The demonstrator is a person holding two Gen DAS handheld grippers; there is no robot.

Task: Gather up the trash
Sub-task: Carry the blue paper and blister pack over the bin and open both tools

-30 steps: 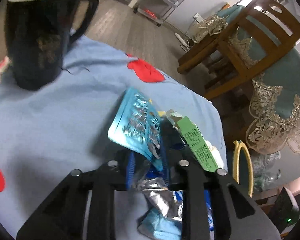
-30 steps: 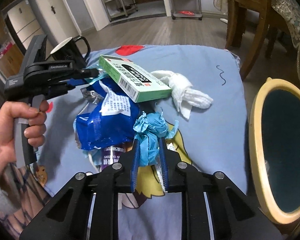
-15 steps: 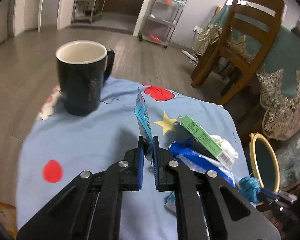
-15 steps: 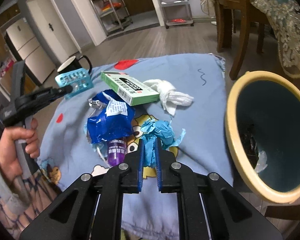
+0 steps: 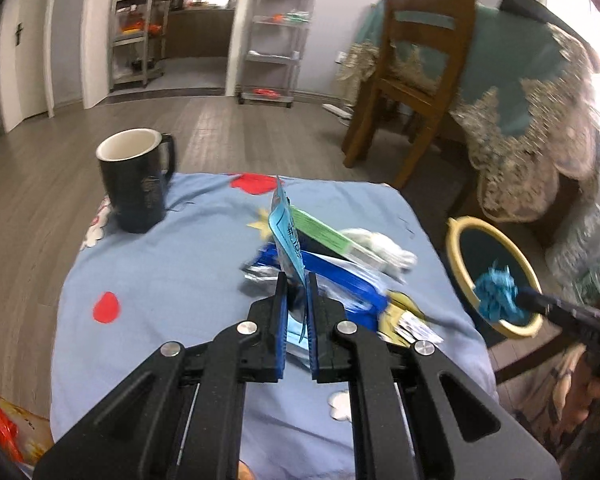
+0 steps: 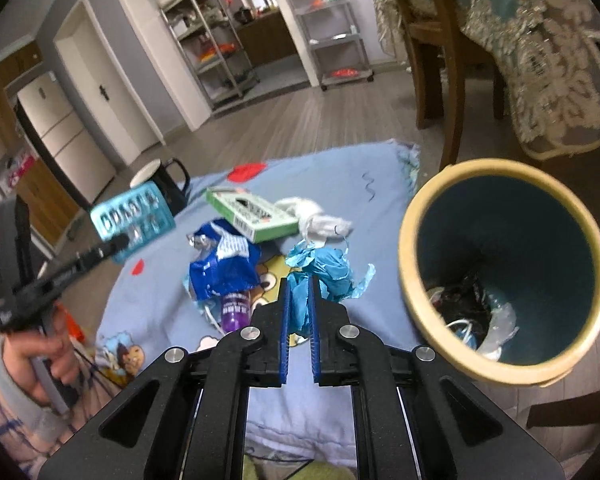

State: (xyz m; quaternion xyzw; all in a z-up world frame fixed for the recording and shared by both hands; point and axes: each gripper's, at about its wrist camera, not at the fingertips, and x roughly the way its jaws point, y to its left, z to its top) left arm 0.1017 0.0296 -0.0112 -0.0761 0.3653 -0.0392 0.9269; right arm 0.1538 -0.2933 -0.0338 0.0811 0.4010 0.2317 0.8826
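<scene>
The yellow-rimmed bin (image 6: 504,264) holds scraps (plastic, mostly), both pairs of fingers clamped: left on a blister pack (image 5: 286,240), right on crumpled blue paper (image 6: 320,272).

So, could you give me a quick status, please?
Left gripper shut on blister pack. Right gripper shut on blue wad, beside bin. Path clear.

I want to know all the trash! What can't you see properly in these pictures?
- Bin: right view, its bottom is dark; the trash there cannot be named.
- Purple bottle: right view, mostly hidden under the blue bag.
- Green box: left view, its print is blurred.
- Pill pack: left view, seen edge-on.
</scene>
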